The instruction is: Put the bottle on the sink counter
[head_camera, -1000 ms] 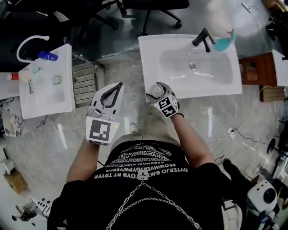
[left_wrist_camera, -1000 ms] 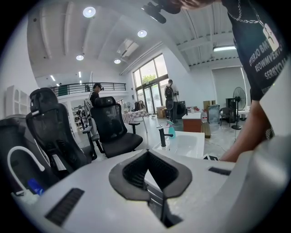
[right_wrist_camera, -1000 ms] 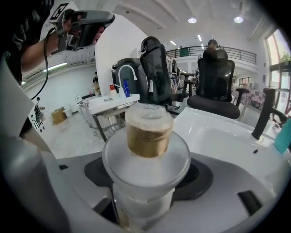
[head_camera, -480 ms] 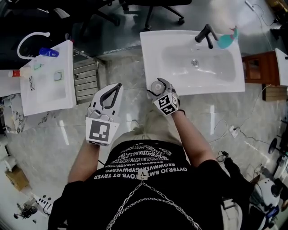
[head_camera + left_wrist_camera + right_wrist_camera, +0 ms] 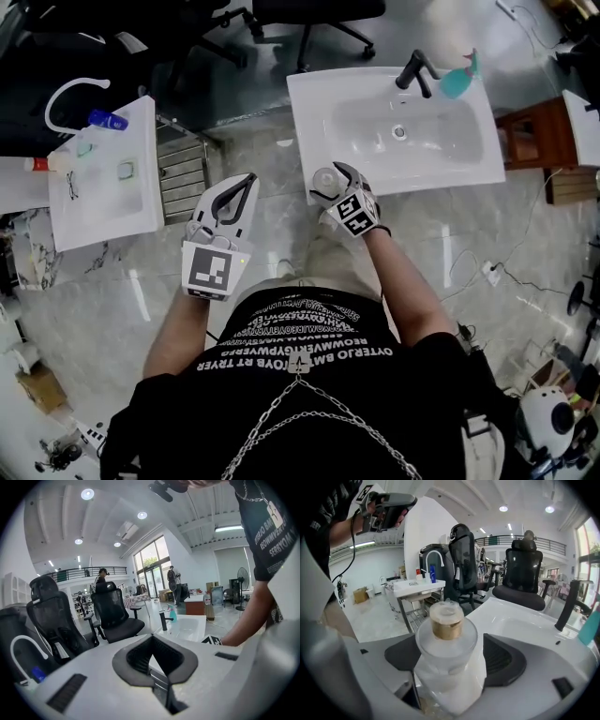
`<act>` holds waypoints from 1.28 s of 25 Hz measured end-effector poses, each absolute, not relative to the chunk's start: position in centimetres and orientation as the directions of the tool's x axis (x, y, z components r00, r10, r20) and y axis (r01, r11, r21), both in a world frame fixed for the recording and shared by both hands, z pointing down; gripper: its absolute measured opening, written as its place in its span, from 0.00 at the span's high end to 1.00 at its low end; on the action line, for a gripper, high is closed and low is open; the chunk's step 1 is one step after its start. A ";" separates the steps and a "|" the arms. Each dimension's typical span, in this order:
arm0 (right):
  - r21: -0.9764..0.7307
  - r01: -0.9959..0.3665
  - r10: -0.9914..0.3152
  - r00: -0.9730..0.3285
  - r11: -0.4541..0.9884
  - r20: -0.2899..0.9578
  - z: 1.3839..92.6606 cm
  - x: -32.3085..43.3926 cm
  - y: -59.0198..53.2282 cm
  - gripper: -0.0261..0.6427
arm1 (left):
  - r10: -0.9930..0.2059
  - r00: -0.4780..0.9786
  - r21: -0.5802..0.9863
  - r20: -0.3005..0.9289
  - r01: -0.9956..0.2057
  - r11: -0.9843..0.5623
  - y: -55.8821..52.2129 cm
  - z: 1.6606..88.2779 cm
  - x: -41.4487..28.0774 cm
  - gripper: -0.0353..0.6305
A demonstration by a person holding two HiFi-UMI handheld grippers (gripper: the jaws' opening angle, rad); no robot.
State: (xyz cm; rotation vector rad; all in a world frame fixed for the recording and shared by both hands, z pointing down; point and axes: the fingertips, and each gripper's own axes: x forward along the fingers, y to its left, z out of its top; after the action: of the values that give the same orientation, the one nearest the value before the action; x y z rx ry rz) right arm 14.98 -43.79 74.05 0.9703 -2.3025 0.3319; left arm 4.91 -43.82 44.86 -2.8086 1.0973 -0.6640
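A frosted clear bottle (image 5: 324,178) with a gold collar and clear cap (image 5: 446,620) stands at the front left corner of the white sink counter (image 5: 314,112). My right gripper (image 5: 331,184) is around it, and its jaws are opening. A thin gap shows between the bottle and the right pad (image 5: 504,660); the left pad is partly hidden behind the bottle. My left gripper (image 5: 246,180) hovers over the floor left of the sink, its fingertips together and nothing between them.
A black faucet (image 5: 413,71) and a teal spray bottle (image 5: 457,81) sit at the back of the sink. A second white sink (image 5: 98,187) with a blue bottle (image 5: 103,119) stands to the left, beside a metal rack (image 5: 183,173). Office chairs (image 5: 314,17) stand behind.
The right gripper with the bottle has edged onto the sink's front left corner, and its jaws look a little wider. The left gripper has stayed put.
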 end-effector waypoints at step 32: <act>0.163 -0.954 -0.956 -0.220 0.252 0.195 35.6 14.0 -24.1 0.97 | -0.714 0.698 -0.040 0.060 -0.713 -0.700 -30.4 35.1 -9.3 0.94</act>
State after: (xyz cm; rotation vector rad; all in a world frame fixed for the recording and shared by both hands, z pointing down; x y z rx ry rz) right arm 13.98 -24.15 35.57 1.7783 -2.2716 -0.0113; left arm -9.30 -30.43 35.07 -2.8818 1.2108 -0.1106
